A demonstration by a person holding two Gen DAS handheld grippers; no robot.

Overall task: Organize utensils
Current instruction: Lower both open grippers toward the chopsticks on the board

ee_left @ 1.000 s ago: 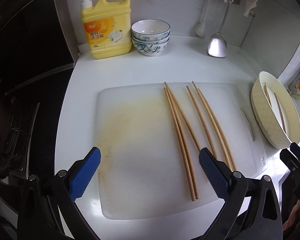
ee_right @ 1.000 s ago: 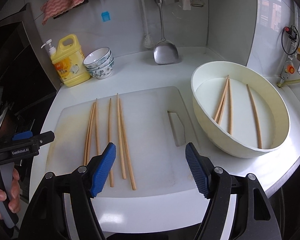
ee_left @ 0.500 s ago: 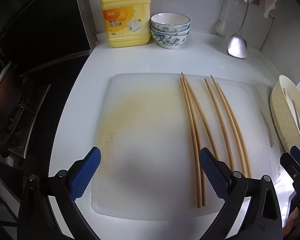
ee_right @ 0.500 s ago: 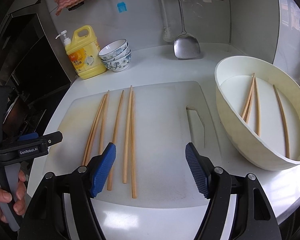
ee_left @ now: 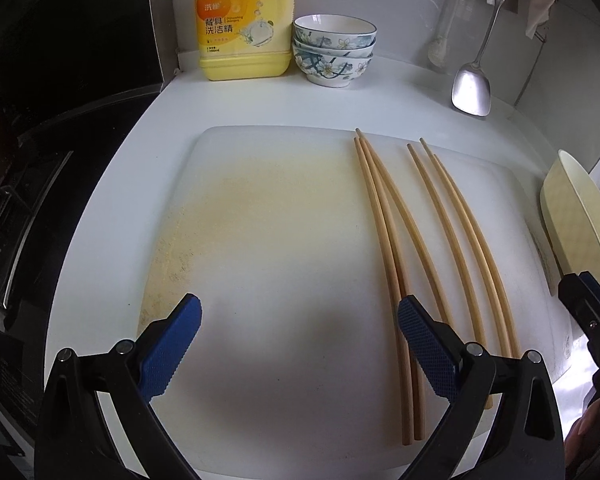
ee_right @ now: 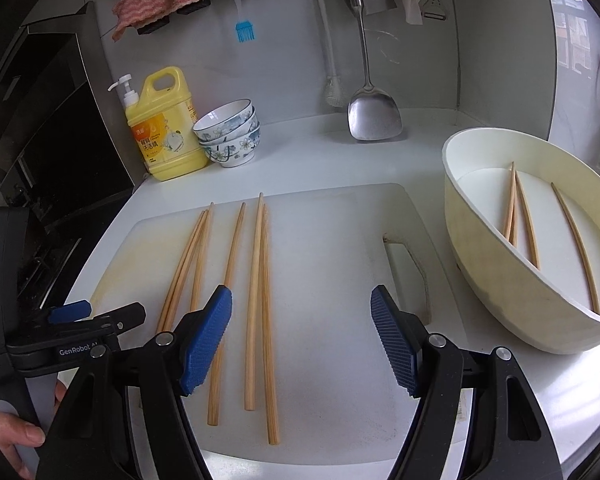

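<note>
Several wooden chopsticks (ee_left: pixel 396 240) lie side by side on a white cutting board (ee_left: pixel 280 248); they also show in the right wrist view (ee_right: pixel 256 288). Three more chopsticks (ee_right: pixel 524 224) lie in a cream oval basin (ee_right: pixel 500 280) to the right of the board. My left gripper (ee_left: pixel 300 344) is open and empty above the board's near left part, its right pad over the leftmost chopsticks' near ends. My right gripper (ee_right: pixel 302 340) is open and empty above the board (ee_right: pixel 332 260), with the rightmost chopsticks between its fingers.
A yellow detergent bottle (ee_left: pixel 244 20) and stacked floral bowls (ee_left: pixel 334 50) stand at the back. A metal spatula (ee_left: pixel 472 80) hangs against the wall. A dark stove (ee_left: pixel 28 200) lies left of the counter. The basin's rim (ee_left: pixel 572 216) shows at the right.
Both grippers have moved forward and lower toward the board. The chopsticks look nearer and larger. Nothing was picked up, and both stayed open.
</note>
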